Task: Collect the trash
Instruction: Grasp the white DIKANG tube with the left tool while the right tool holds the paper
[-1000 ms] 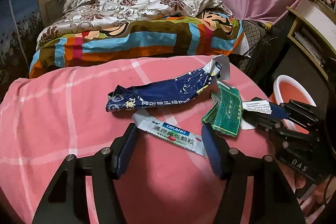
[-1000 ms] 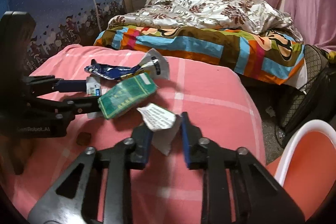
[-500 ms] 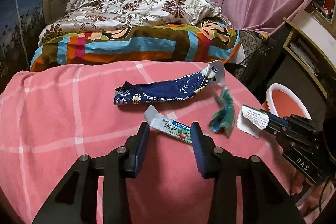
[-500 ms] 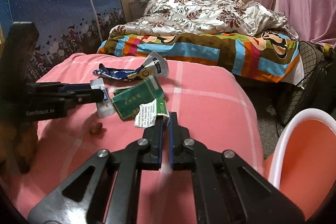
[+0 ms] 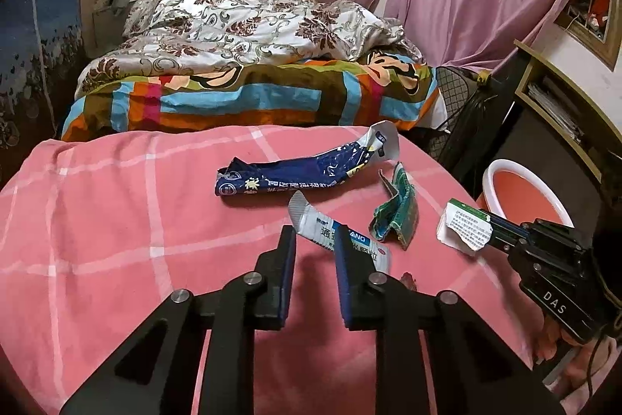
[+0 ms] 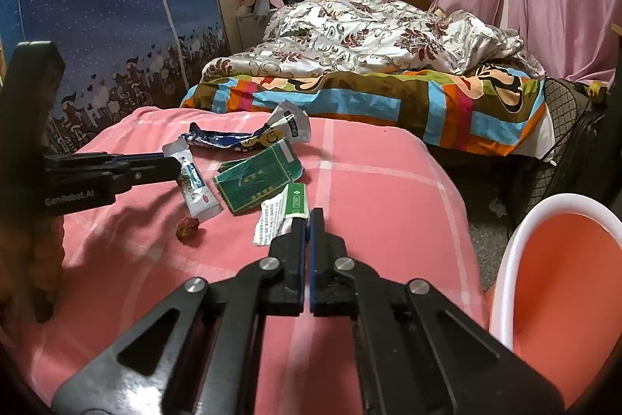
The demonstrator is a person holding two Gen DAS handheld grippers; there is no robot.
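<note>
On the pink checked cloth point(image 5: 116, 220) lies a white and blue sachet point(image 5: 318, 226), and my left gripper point(image 5: 315, 236) straddles it. Its jaws are closing with the sachet between them and a gap still showing. From the right wrist view the left gripper point(image 6: 177, 168) sits at the sachet's point(image 6: 196, 189) upper end. My right gripper point(image 6: 307, 214) is shut on a white and green paper scrap point(image 6: 278, 216). It holds the scrap point(image 5: 462, 224) just above the cloth. A long blue wrapper point(image 5: 295, 175) and a green packet point(image 5: 396, 216) lie beyond.
An orange bin with a white rim point(image 6: 517, 240) stands on the floor right of the table. A small reddish crumb point(image 6: 188, 229) lies near the sachet. A bed with a striped cover point(image 5: 252, 96) is behind, and a dark fan point(image 6: 563, 127) stands by it.
The left jaws have narrowed around the sachet. The right gripper shut on the paper scrap and drew it off the green packet, which now sits crumpled on edge.
</note>
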